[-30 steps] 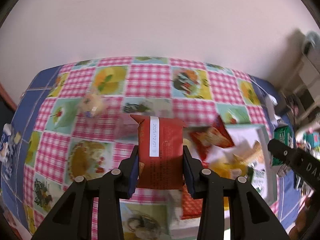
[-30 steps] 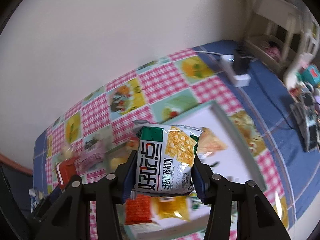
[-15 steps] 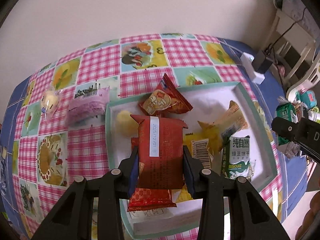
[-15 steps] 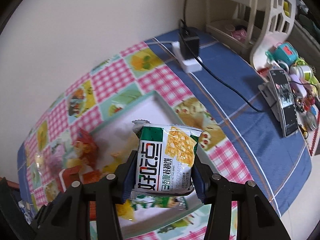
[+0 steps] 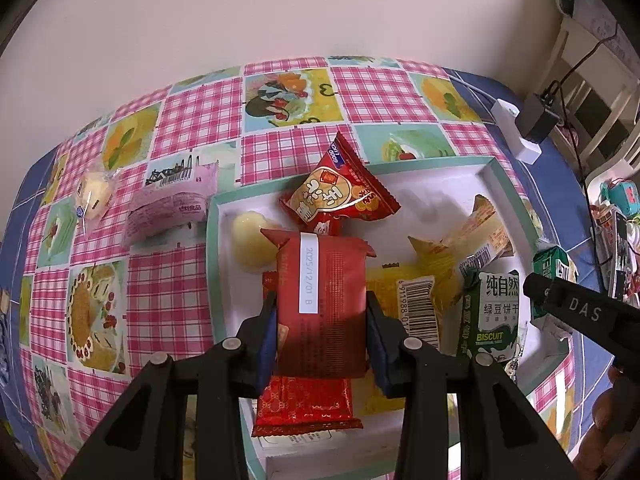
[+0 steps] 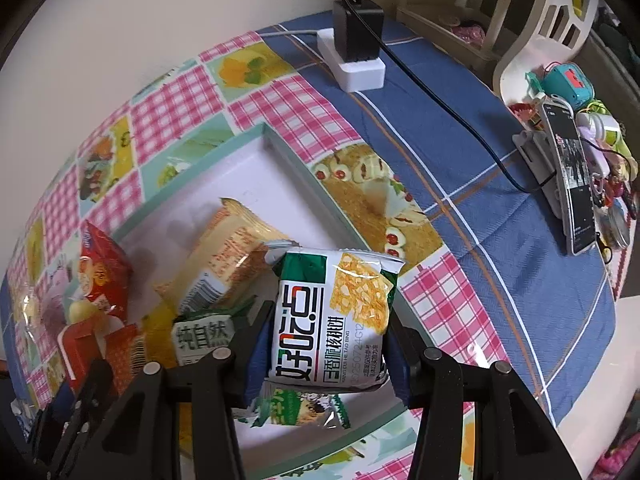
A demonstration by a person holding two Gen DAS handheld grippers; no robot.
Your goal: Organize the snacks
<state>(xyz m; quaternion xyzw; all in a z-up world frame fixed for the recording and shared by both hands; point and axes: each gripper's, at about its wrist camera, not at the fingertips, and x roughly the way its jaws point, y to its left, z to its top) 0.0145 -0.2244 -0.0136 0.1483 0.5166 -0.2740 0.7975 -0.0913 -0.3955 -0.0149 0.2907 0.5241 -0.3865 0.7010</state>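
Red foil pack [image 5: 322, 304] stood upright, clamped between the left gripper [image 5: 322, 320] fingers, directly above the white tray [image 5: 440, 170]. The right gripper [image 6: 326, 344] fingers pinched a green-and-white walnut biscuit pack [image 6: 332, 316], seemingly over the tray's near right edge.

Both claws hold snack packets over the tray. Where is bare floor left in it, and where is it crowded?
Bare white floor shows in the tray's far right corner, beyond the orange packet. The near half, around the green biscuit packet and barcode packet, is crowded.
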